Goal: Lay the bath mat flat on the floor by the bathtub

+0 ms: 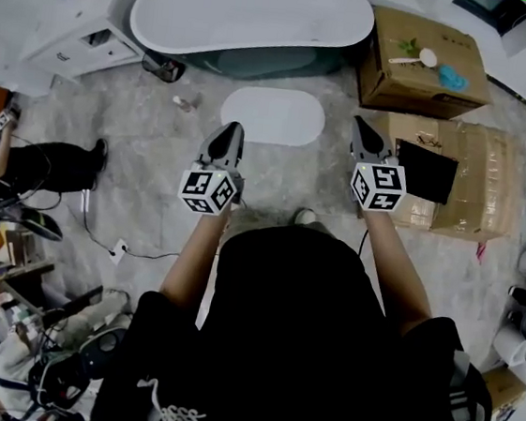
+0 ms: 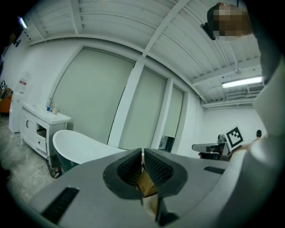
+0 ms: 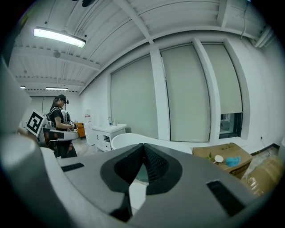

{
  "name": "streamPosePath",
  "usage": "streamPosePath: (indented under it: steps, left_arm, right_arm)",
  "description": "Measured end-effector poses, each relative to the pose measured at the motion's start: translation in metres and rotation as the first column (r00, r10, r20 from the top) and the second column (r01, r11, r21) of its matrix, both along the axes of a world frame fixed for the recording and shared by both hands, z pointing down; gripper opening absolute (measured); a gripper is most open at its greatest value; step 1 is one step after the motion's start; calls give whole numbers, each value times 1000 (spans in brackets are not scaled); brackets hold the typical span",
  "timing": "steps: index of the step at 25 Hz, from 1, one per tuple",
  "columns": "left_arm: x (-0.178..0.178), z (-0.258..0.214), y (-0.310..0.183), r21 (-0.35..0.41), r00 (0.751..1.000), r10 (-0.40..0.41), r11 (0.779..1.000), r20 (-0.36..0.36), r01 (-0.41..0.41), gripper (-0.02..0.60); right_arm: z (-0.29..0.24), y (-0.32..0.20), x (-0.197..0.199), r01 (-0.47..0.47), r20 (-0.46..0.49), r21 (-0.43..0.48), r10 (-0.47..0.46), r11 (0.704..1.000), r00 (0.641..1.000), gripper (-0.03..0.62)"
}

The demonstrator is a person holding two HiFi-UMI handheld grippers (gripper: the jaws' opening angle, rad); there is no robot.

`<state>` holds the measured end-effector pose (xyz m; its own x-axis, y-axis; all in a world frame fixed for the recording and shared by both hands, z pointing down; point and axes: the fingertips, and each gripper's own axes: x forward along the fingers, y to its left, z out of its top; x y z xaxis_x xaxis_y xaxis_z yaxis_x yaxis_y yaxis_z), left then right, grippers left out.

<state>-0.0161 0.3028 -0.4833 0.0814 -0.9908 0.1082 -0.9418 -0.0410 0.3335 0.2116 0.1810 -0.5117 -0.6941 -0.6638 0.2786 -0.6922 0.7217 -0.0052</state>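
A white oval bath mat (image 1: 273, 115) lies flat on the grey floor just in front of the white bathtub (image 1: 253, 10). My left gripper (image 1: 228, 137) is raised over the floor at the mat's near left, shut with nothing in it. My right gripper (image 1: 363, 131) hovers to the mat's right, shut and empty too. In the left gripper view the left gripper (image 2: 142, 153) points level at the bathtub (image 2: 84, 151), pads together. In the right gripper view the right gripper (image 3: 143, 148) points at the bathtub (image 3: 147, 141), and a strip of white mat (image 3: 136, 196) shows below its tips.
Cardboard boxes (image 1: 423, 63) stand right of the tub, a larger flat one (image 1: 464, 181) nearer, with a black item on it. A white cabinet (image 1: 81, 28) is at the tub's left. Another person (image 1: 32, 164) stands at left. Cables and a socket (image 1: 117, 250) lie on the floor.
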Motion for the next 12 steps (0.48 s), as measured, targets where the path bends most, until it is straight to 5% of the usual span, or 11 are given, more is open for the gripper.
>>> streamPosePath:
  steps: [12]
  left_arm:
    - [9, 0, -16, 23, 999, -24, 999, -29, 25, 32]
  right_arm:
    - [0, 5, 5, 16, -31, -1, -16, 1000, 999, 23]
